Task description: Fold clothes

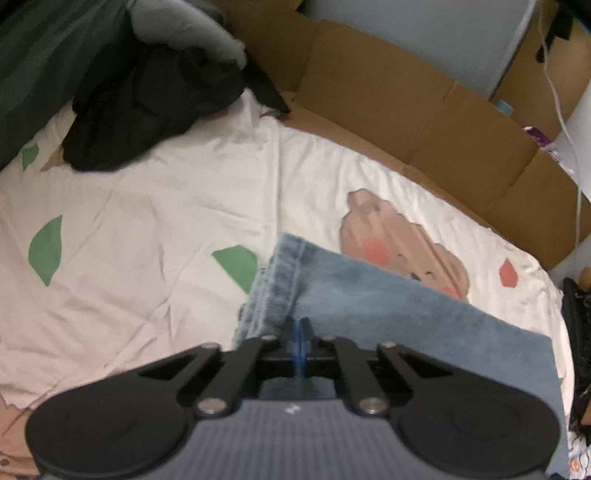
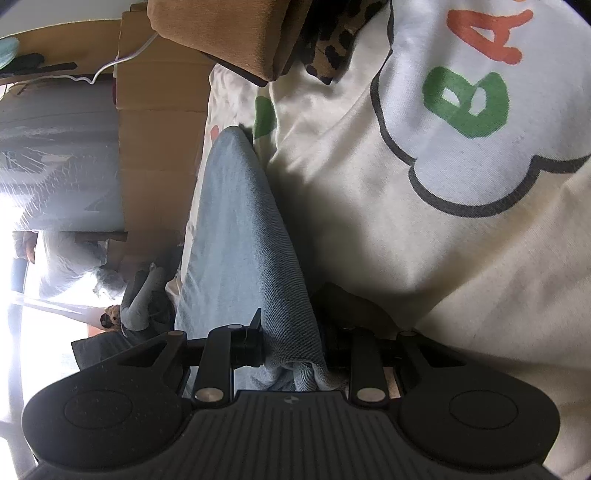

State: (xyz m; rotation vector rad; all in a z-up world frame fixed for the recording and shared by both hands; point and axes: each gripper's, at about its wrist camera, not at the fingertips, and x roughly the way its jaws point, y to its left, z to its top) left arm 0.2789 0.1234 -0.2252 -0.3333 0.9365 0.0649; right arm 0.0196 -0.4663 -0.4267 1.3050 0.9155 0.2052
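Light blue jeans (image 1: 369,295) lie on a white printed bed sheet (image 1: 147,206), hem end pointing to the far left. In the left wrist view my left gripper (image 1: 297,328) has its jaws pressed together at the jeans' edge just behind the hem, pinching a ridge of denim. In the right wrist view the jeans (image 2: 240,221) stretch away as a long raised fold. My right gripper (image 2: 291,350) is shut on the near end of that fold, with bunched denim filling the gap between the fingers (image 2: 251,343).
A pile of dark clothes (image 1: 140,103) sits at the sheet's far left. Cardboard boxes (image 1: 424,110) line the far side of the bed, with a white cable (image 1: 565,122) hanging near them. A brown cushion (image 2: 221,33) and leopard-print fabric (image 2: 332,48) lie beyond the jeans.
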